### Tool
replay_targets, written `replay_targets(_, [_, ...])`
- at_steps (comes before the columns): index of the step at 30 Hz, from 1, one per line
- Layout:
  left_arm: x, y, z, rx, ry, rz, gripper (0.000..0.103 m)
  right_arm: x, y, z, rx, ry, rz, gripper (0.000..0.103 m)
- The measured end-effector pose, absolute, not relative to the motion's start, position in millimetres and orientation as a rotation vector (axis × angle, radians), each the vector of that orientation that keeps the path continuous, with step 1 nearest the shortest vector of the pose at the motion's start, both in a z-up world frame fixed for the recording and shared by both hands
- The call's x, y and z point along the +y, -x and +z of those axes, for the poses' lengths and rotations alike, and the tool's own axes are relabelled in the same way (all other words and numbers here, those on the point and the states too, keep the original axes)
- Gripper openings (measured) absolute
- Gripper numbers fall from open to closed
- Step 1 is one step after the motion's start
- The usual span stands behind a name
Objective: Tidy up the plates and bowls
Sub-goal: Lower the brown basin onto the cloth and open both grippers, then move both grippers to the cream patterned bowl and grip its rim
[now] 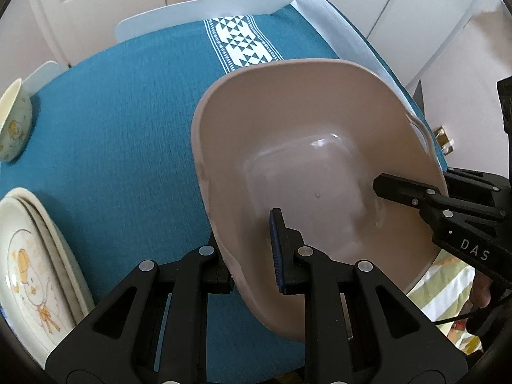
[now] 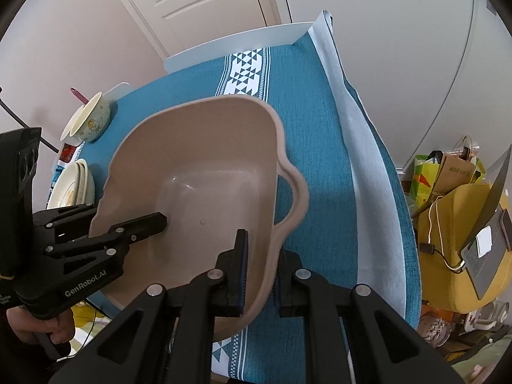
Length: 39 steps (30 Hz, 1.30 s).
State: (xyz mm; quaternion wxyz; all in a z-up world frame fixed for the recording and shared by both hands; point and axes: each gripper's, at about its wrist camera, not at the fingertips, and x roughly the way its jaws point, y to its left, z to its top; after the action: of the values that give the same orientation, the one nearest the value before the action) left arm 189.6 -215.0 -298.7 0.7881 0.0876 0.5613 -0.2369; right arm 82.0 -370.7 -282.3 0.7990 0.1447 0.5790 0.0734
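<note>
A large empty beige plastic basin (image 1: 307, 166) is held tilted over the blue tablecloth; it also shows in the right wrist view (image 2: 198, 172). My left gripper (image 1: 252, 256) is shut on the basin's left wall, one finger inside and one outside. My right gripper (image 2: 260, 268) is shut on the basin's right wall near its handle (image 2: 296, 192). Each gripper shows in the other's view: the right gripper (image 1: 416, 195) and the left gripper (image 2: 128, 230). A stack of cream plates (image 1: 32, 262) with a cartoon print lies at the left; it also shows in the right wrist view (image 2: 72, 185). A cream bowl (image 1: 14, 121) stands further back, also in the right wrist view (image 2: 89, 118).
The table carries a blue cloth (image 1: 128, 121) with a white patterned strip (image 1: 243, 41). A pink utensil (image 2: 78, 96) sticks out of the bowl. A white chair back (image 1: 198, 9) stands behind the table. Bags and a yellow chair (image 2: 454, 211) crowd the floor at the right.
</note>
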Motion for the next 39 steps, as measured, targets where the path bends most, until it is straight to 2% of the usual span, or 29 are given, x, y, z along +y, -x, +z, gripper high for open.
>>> replay_targets(8, [-220, -189, -302, 1.212, -0.256, -0.495, 0.016, -381, -83, -287, 1.259, -0.432, 0.142, 0.013])
replay_targets(10, [-220, -188, -302, 1.212, -0.263, -0.496, 0.019, -382, -83, -288, 1.260, -0.449, 0.135, 0.020])
replay_targets(11, [-220, -188, -302, 1.214, -0.261, -0.500, 0.021, -383, -83, -288, 1.255, -0.465, 0.133, 0.028])
replay_targets(12, [-220, -188, -302, 1.216, -0.259, -0.502, 0.033, -384, -82, -288, 1.251, -0.479, 0.133, 0.036])
replay_targets(13, [-219, -188, -302, 1.215, -0.259, -0.501, 0.060, -385, -83, -288, 1.249, -0.490, 0.133, 0.041])
replay_targets(14, [-218, -187, -300, 1.203, -0.257, -0.495, 0.073, -385, -83, -288, 1.244, -0.502, 0.133, 0.046])
replay_targets(15, [-215, -185, -296, 1.179, -0.255, -0.488, 0.088, -386, -83, -287, 1.240, -0.511, 0.132, 0.047])
replay_targets(27, [-208, -177, -272, 1.143, -0.270, -0.481, 0.089, -395, -78, -256, 1.180, -0.503, 0.078, 0.047])
replay_targets(33, [-190, -168, -231, 1.062, -0.273, -0.435, 0.089, -394, -77, -205, 1.095, -0.406, 0.065, 0.047])
replay_targets(37, [-159, -160, -182, 0.932, -0.239, -0.360, 0.089, -374, -86, -154, 0.972, -0.326, 0.155, 0.047])
replay_targets(38, [-152, -161, -172, 0.909, -0.225, -0.340, 0.089, -363, -91, -139, 0.932, -0.293, 0.208, 0.053])
replay_targets(39, [-141, -161, -160, 0.884, -0.205, -0.316, 0.090, -355, -94, -129, 0.905, -0.269, 0.238, 0.068])
